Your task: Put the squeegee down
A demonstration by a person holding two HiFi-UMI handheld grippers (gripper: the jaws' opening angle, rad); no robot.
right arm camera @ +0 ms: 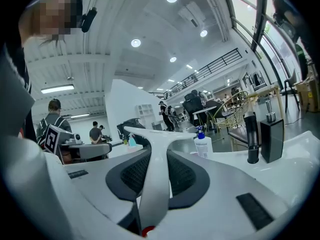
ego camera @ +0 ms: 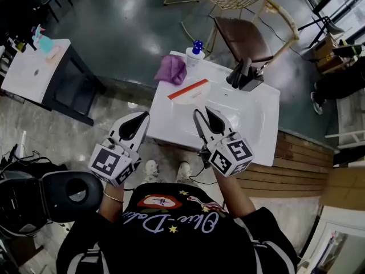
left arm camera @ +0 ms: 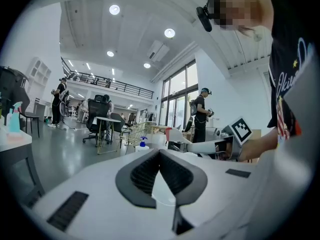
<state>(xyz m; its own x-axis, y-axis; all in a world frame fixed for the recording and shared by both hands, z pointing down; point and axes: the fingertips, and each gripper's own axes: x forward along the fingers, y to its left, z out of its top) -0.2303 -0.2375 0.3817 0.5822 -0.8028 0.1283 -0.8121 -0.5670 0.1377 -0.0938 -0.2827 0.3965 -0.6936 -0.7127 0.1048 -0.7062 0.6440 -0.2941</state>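
Note:
My right gripper is shut on the white squeegee, whose handle runs forward between the pads to a T-shaped head. From the head view, its red-edged blade hangs over the white sink countertop. The squeegee head also shows in the left gripper view, to the right. My left gripper is off the counter's left front corner, level with the right one. It is shut, with nothing between its pads.
On the counter are a purple cloth and a blue-capped spray bottle at the far left, and a black faucet at the back. A brown chair stands behind. A white side table stands left.

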